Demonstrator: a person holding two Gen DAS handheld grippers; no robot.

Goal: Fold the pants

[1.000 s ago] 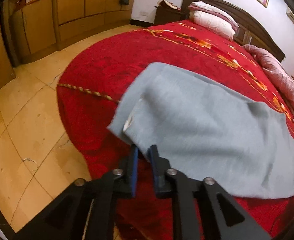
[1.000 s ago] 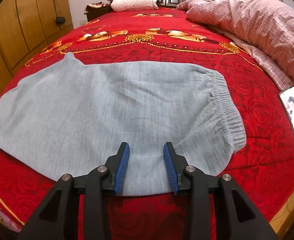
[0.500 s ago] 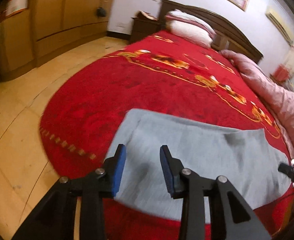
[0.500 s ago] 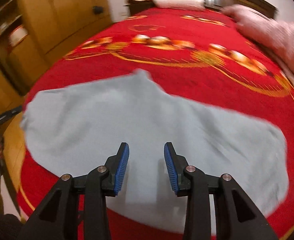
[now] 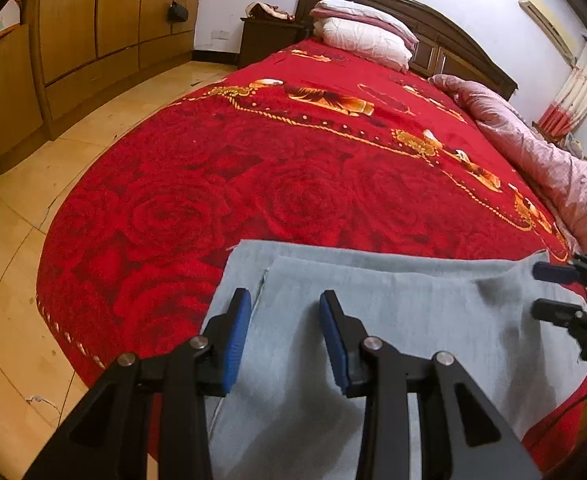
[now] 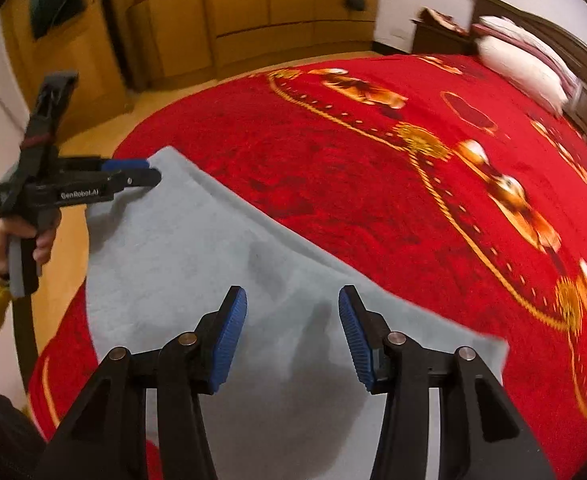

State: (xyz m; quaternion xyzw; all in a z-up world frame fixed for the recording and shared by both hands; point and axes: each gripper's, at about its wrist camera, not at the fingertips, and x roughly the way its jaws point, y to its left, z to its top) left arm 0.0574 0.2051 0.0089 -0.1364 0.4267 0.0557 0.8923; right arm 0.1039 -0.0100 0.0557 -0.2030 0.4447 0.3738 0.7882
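Pants [image 5: 393,320] flat on bed [image 5: 293,168], long axis crosswise, left-right.

The bed [image 5: 293,168], which is being covered by a red blanket with roses [image 5: 181,216], is carrying the grey pants [image 5: 405,320] near its foot edge, white pillows [image 5: 365,40] at the headboard and a pink quilt [image 5: 533,152] along one side.
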